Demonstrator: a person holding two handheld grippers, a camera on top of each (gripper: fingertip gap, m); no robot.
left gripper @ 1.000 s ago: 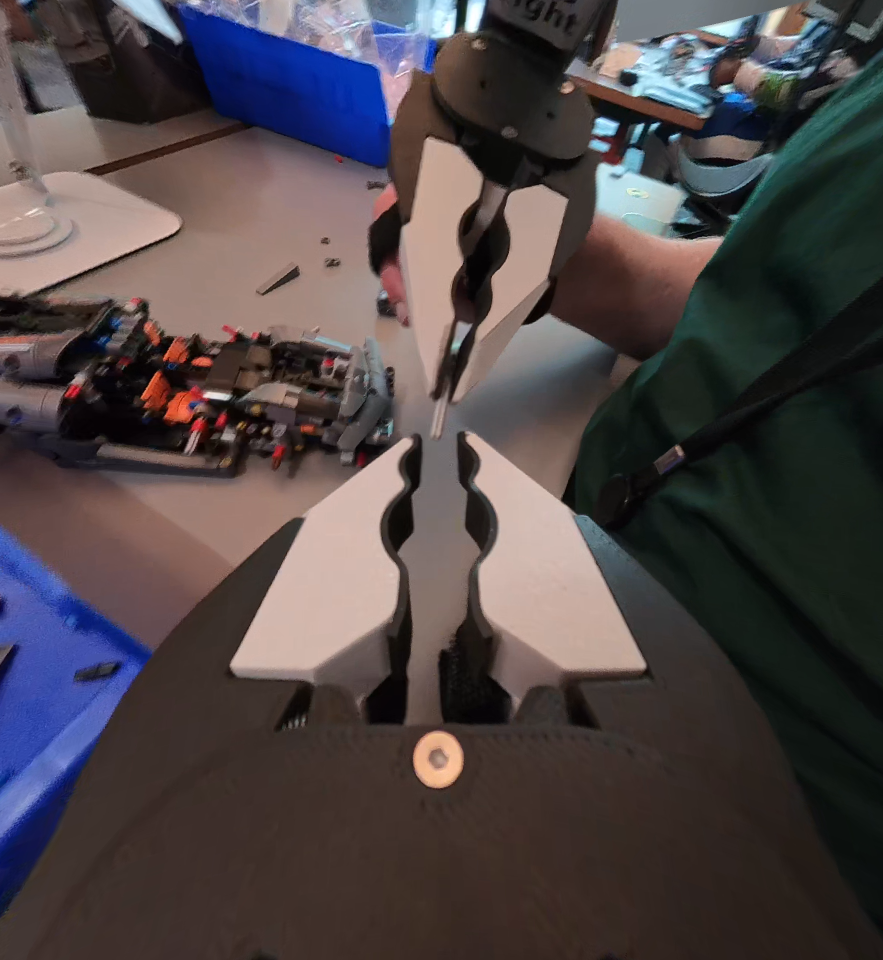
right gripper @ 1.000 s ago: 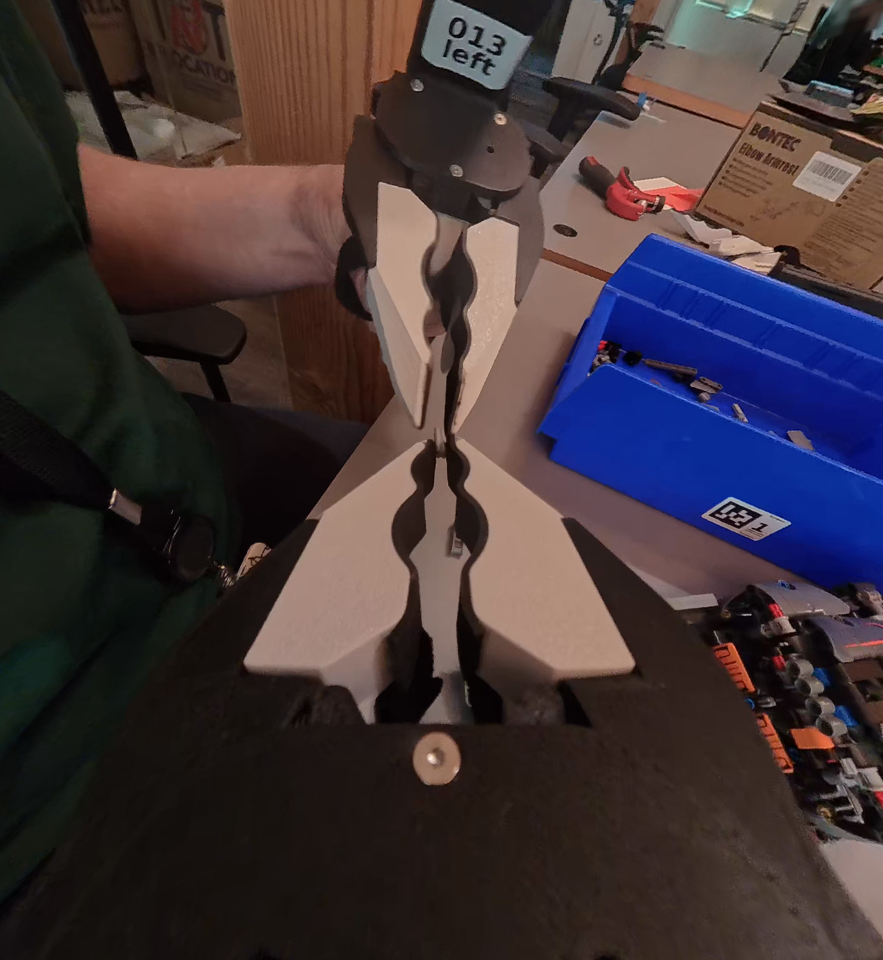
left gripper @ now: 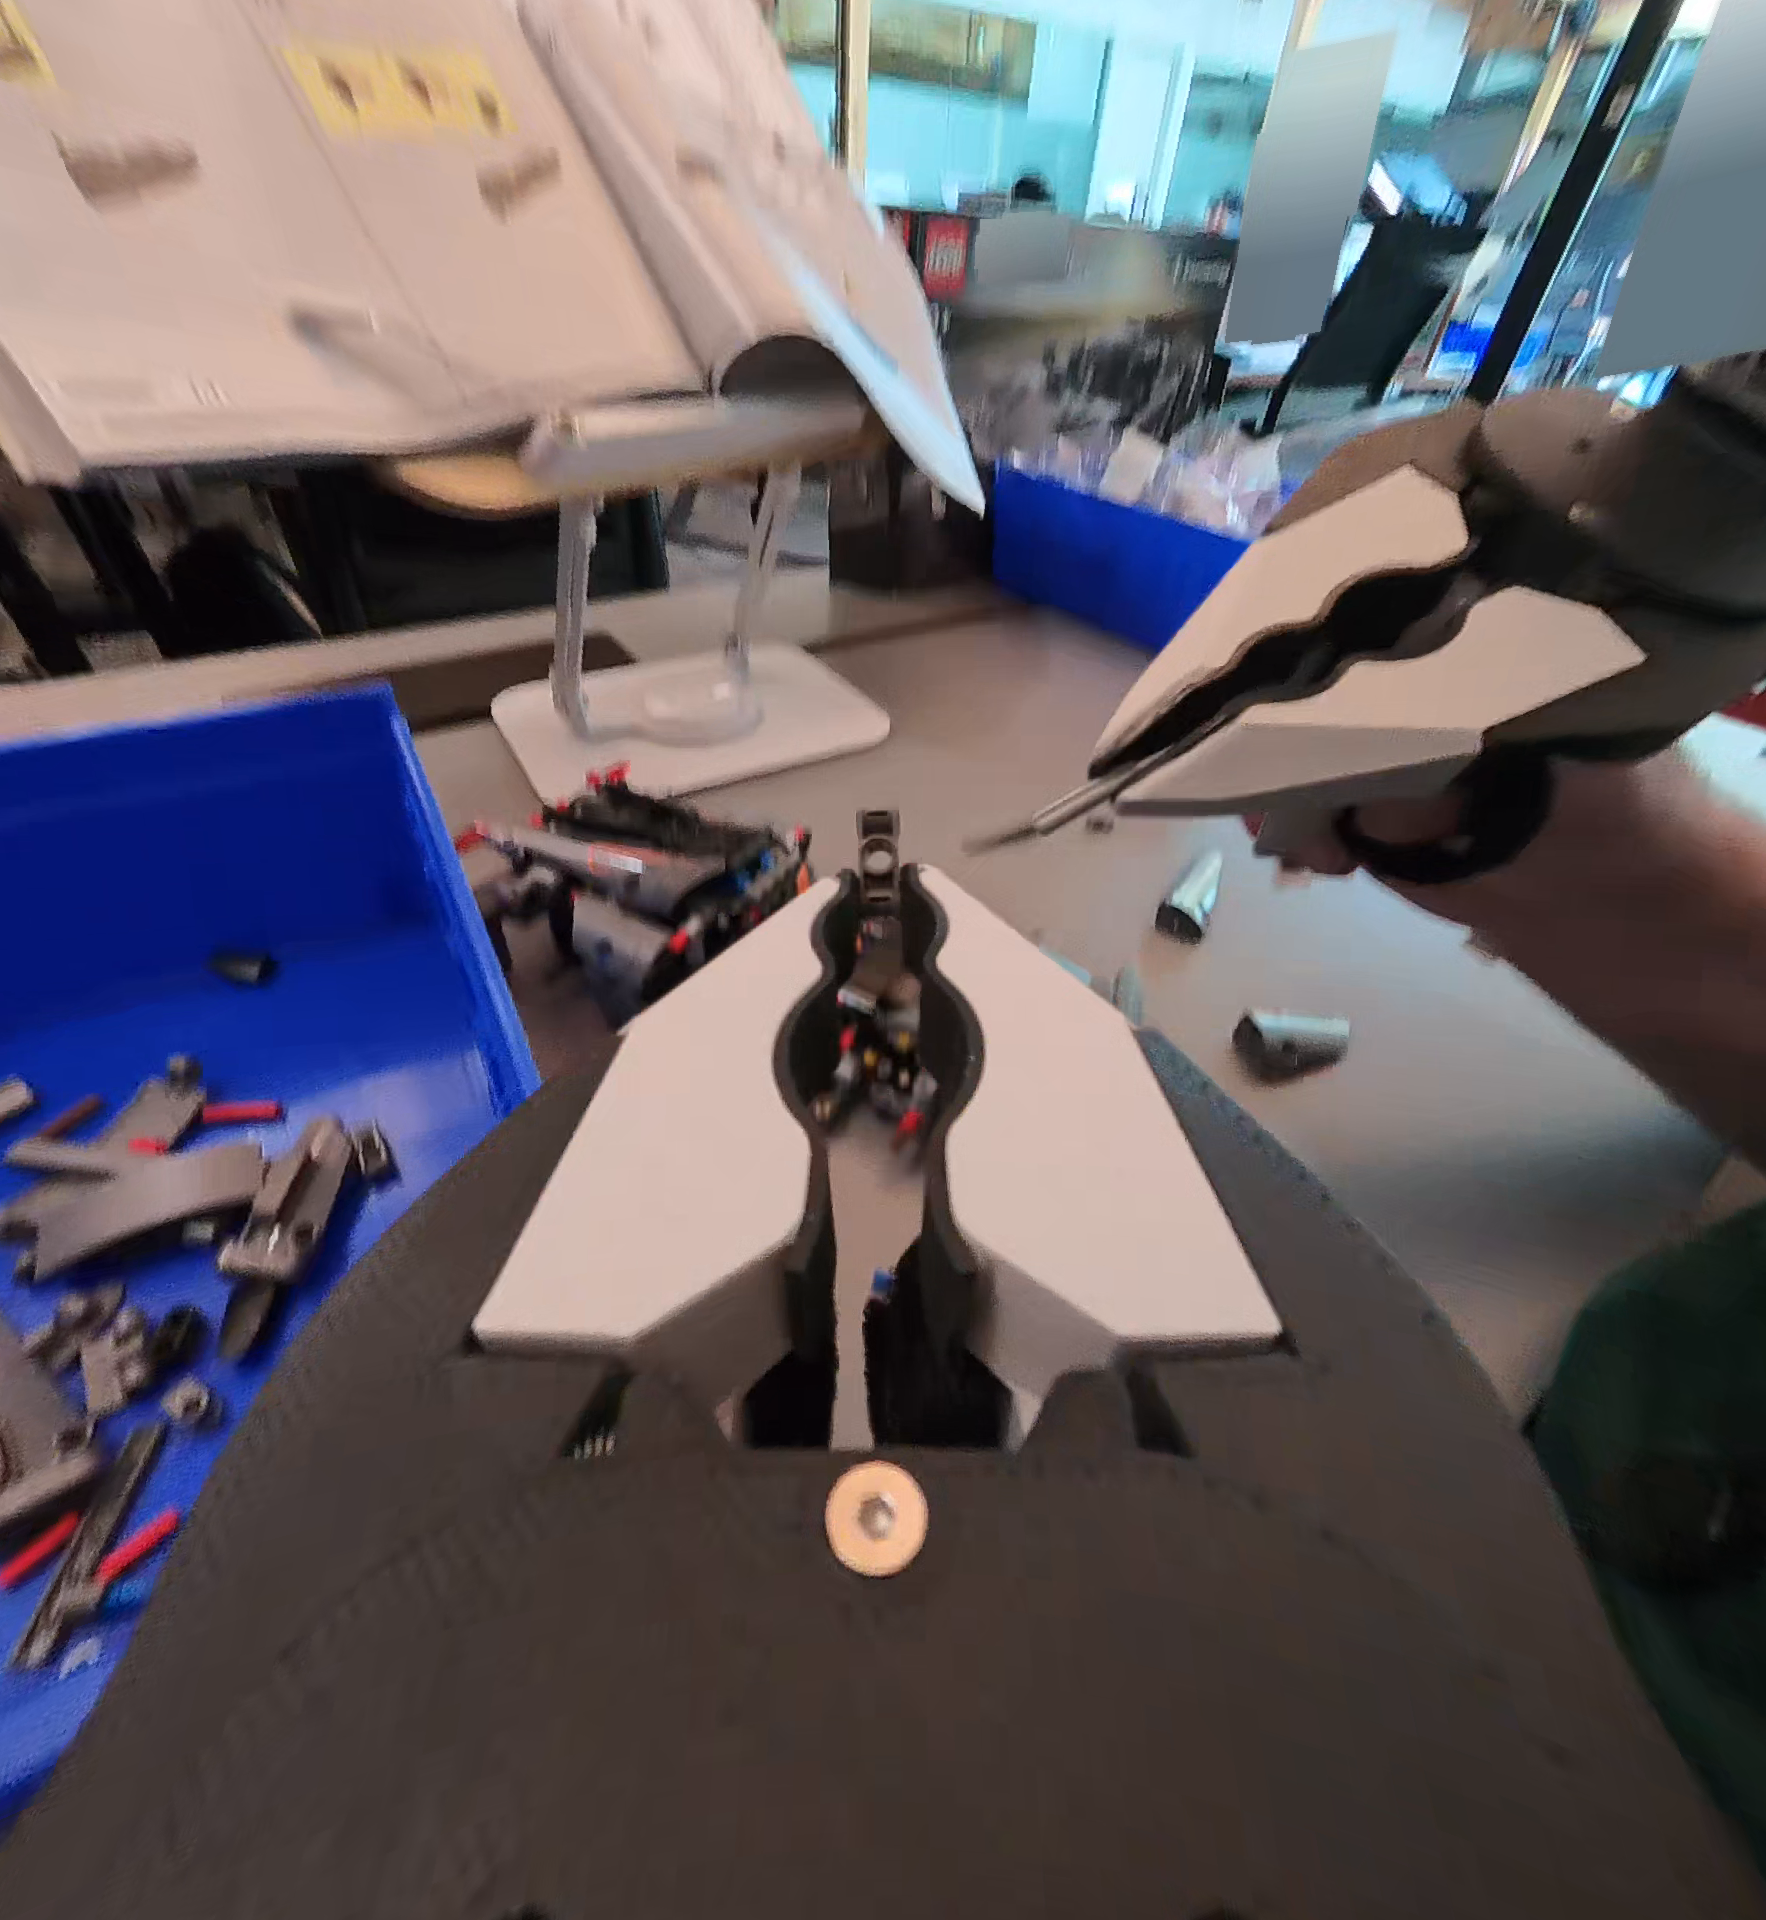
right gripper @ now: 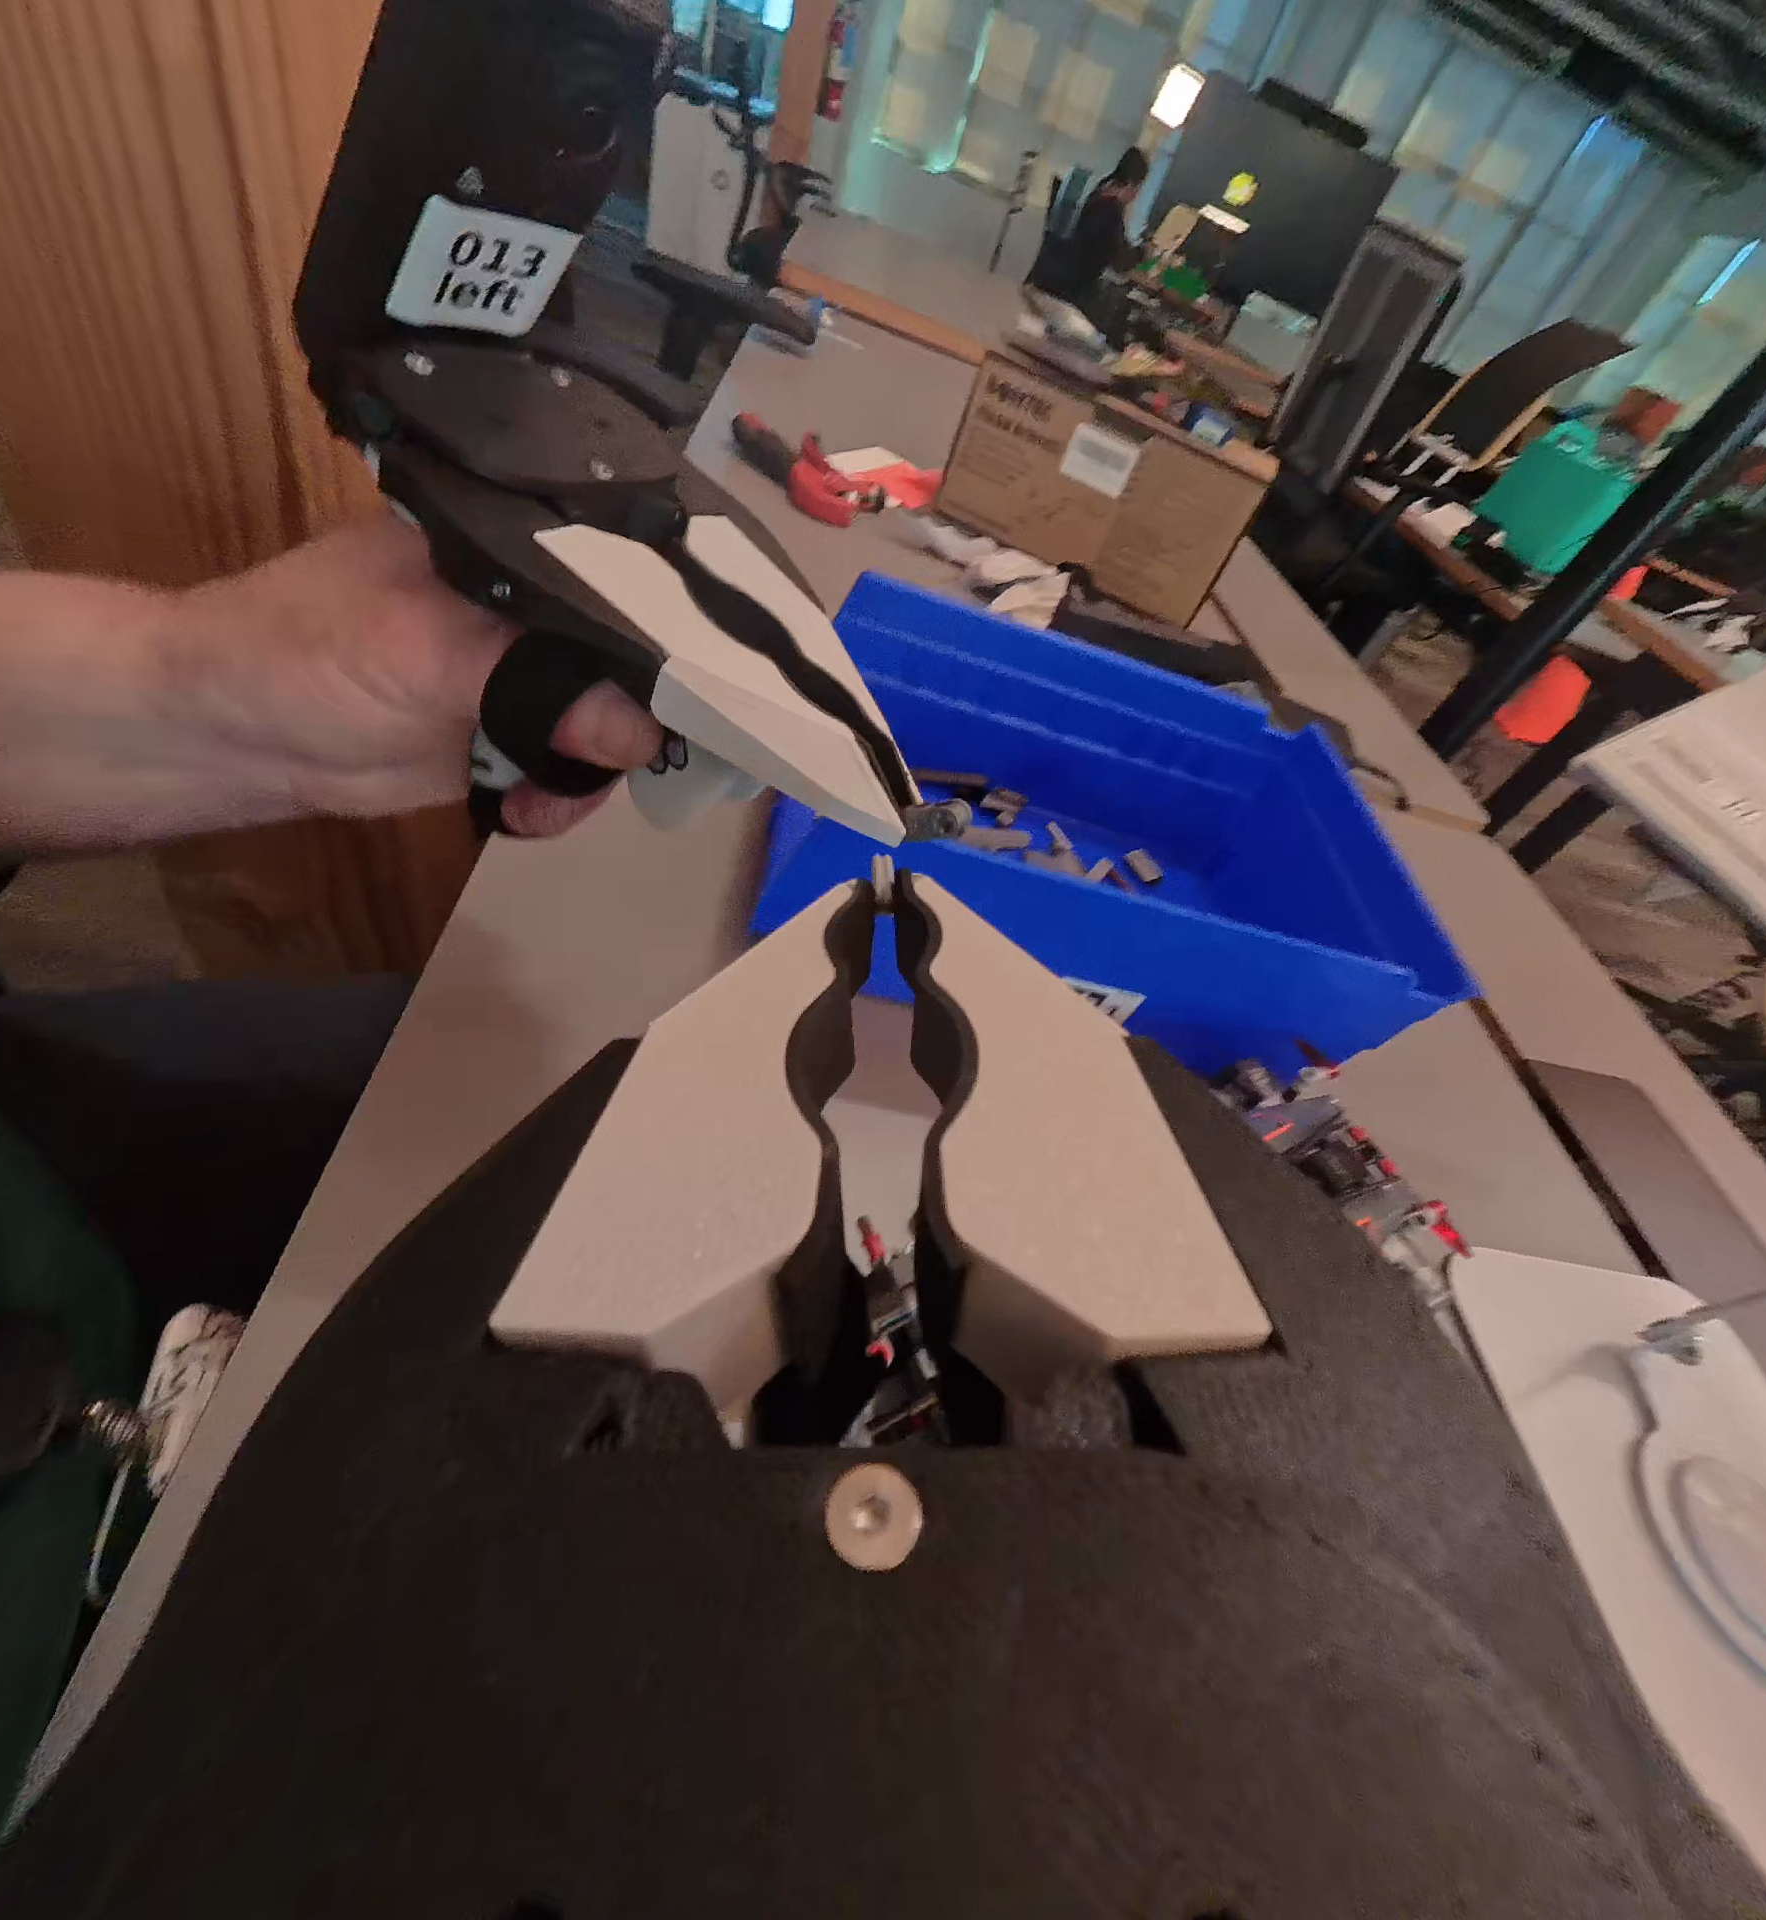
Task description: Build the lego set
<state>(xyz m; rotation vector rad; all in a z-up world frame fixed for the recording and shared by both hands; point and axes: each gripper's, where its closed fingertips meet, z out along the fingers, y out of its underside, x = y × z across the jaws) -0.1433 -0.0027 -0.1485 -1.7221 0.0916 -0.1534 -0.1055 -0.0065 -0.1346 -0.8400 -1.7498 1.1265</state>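
Left wrist view shows the left gripper (left gripper: 877, 883) with its white fingers pinched together on a small black lego connector piece with round holes (left gripper: 876, 854), which sticks out past the tips, likely so its free end stays clear for mating. To the right, the right gripper (left gripper: 1102, 774) is closed on a thin grey lego axle (left gripper: 1024, 824) pointing toward the connector but not touching it; judging by that aim, the step in hand is threading the axle into a hole. In the right wrist view the same axle shows end-on as a pale sliver between the fingertips, though blur makes its shape hard to confirm. Beyond the left gripper's tips, the half-built dark lego model with red and orange pins (left gripper: 640, 883) lies on the grey table (left gripper: 1430, 1122), its near part hidden behind the fingers. A blue plastic bin of loose grey and black parts (left gripper: 183, 831) sits at the left, touching or just beside the model. Farther back an open instruction book on a clear stand with a white base (left gripper: 422, 239) overhangs the work. Two short silvery tube pieces (left gripper: 1289, 1036) lie loose on the table at the right, beneath the right gripper, and could be knocked if that hand drops.
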